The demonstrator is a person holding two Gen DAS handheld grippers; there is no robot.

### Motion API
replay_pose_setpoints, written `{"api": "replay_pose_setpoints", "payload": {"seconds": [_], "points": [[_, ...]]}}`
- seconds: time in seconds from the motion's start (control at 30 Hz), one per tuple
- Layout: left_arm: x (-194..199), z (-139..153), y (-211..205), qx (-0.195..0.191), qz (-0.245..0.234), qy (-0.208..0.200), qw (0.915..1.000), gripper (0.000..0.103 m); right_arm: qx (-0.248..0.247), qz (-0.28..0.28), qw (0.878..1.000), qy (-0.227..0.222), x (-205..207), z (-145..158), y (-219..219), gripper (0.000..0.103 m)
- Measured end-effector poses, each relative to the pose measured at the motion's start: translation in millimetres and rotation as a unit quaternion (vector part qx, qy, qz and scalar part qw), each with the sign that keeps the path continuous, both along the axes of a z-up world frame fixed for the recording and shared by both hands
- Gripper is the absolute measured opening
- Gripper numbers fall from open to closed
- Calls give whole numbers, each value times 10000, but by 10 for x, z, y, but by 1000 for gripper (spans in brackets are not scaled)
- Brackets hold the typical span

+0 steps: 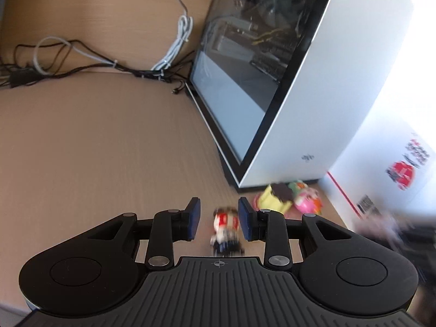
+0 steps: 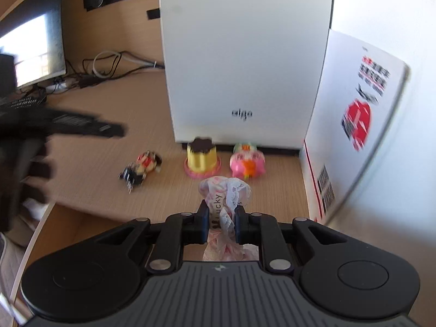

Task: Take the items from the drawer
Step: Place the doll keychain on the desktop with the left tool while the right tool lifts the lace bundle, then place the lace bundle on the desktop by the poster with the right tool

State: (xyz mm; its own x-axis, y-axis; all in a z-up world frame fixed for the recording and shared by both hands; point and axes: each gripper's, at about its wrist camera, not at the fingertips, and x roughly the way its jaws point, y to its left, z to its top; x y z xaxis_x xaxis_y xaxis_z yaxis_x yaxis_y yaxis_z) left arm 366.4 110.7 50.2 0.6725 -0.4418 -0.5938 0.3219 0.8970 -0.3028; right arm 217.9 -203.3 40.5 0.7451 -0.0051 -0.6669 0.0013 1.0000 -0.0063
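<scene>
A small red, white and black toy figure (image 1: 226,229) lies on the wooden desk (image 1: 109,150); in the right wrist view the figure (image 2: 141,167) rests on its side. My left gripper (image 1: 219,205) hovers over it, open, with the pads clear of it on both sides; it shows as a black blur (image 2: 81,128) in the right wrist view. My right gripper (image 2: 222,212) is shut on a pink and white lacy pouch (image 2: 226,190) with a "lucky" tag, held above the desk. A yellow pudding toy (image 2: 201,158) and a pink toy (image 2: 246,163) stand just beyond it.
A white computer case (image 2: 245,54) with a glass side (image 1: 245,68) stands right behind the toys. A white box with red print (image 2: 354,109) walls off the right. Cables (image 1: 81,60) lie at the back of the desk, and a monitor (image 2: 35,46) stands at the left.
</scene>
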Motion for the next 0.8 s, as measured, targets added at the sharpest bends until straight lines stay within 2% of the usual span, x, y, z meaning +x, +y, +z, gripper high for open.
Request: {"api": "replay_pose_setpoints", "payload": {"seconds": [0.07, 0.17, 0.23, 0.33, 0.43, 0.53, 0.63, 0.7, 0.8], "points": [[-209, -1, 129, -52, 3, 52, 10000, 33, -161, -119, 9997, -105, 158, -9, -5, 17], [-506, -74, 263, -44, -28, 267, 9996, 33, -860, -557, 9944, -259, 411, -67, -3, 17], [-669, -161, 296, 104, -95, 422, 9990, 33, -1194, -786, 9892, -337, 564, -162, -23, 17], [-845, -315, 301, 366, -236, 662, 9969, 33, -1296, -822, 9872, -438, 741, -353, -54, 17], [-936, -437, 327, 440, -319, 946, 9940, 33, -1400, -707, 9869, -368, 886, -543, -51, 17], [-996, -523, 364, 439, -441, 1185, 9910, 33, -1808, -841, 9794, -321, 986, -638, -45, 18], [-1061, -582, 424, 364, -444, 1241, 9906, 33, -1757, -866, 9805, -168, 1022, -616, -123, 23], [-1074, -604, 437, 324, -436, 1242, 9908, 33, -1668, -880, 9816, -309, 952, -542, -136, 28], [-1072, -611, 427, 304, -467, 1237, 9908, 33, -1803, -765, 9787, -617, 804, -415, -76, 31]]}}
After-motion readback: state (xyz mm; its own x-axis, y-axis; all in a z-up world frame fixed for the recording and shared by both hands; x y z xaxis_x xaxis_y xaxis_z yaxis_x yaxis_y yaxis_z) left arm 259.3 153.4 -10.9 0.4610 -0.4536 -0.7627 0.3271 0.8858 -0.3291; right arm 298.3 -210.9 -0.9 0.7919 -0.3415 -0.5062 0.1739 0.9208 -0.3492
